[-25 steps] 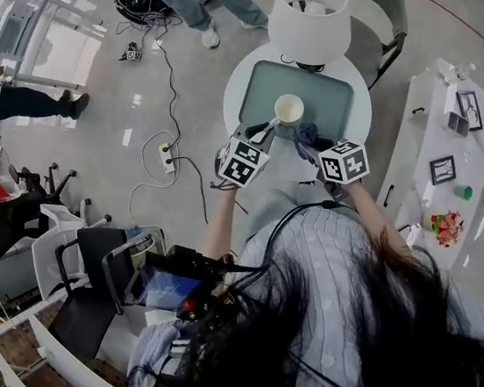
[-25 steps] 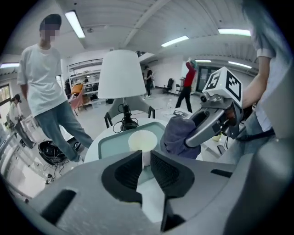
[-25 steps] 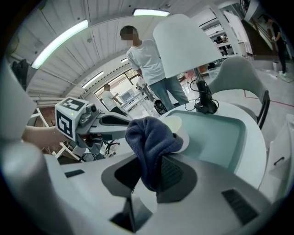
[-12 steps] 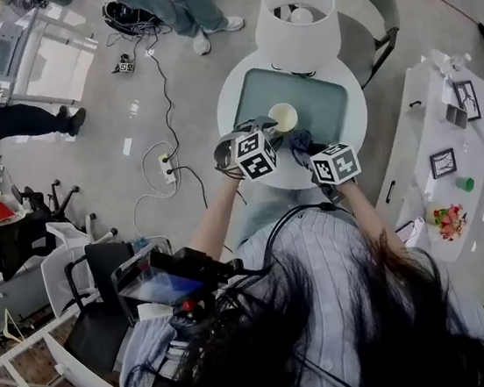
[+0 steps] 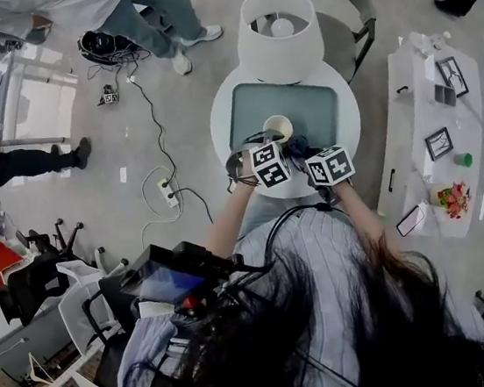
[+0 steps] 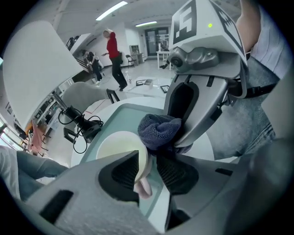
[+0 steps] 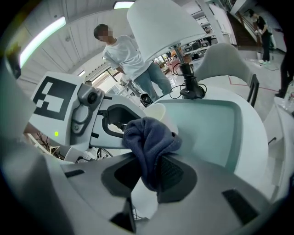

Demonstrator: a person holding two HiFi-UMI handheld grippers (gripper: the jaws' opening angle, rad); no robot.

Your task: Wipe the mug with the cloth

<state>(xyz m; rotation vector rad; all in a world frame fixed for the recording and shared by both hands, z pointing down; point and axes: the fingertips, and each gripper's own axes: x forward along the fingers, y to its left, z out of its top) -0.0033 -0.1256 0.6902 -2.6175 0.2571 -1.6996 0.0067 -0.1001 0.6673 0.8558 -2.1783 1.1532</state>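
I'm over a round white table [image 5: 345, 117] with a lamp [image 5: 275, 24] at its far side and a tray [image 5: 318, 100] in the middle. The left gripper [image 6: 149, 167] stands open. Its jaws have just swung wide and eased in, astride the rim of the mug [image 6: 117, 147] on the tray, perhaps brushing it. Just right, the right gripper [image 7: 147, 176] clamps the cloth [image 7: 147, 137] beside the mug.

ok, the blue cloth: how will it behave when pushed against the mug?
Probably floppy: the cloth droops in folds from the right hand-held gripper pinching it. Likely light and squashy, judging by its bunched, knitted look. It should grip rather than slide on the mug, though that's a guess.
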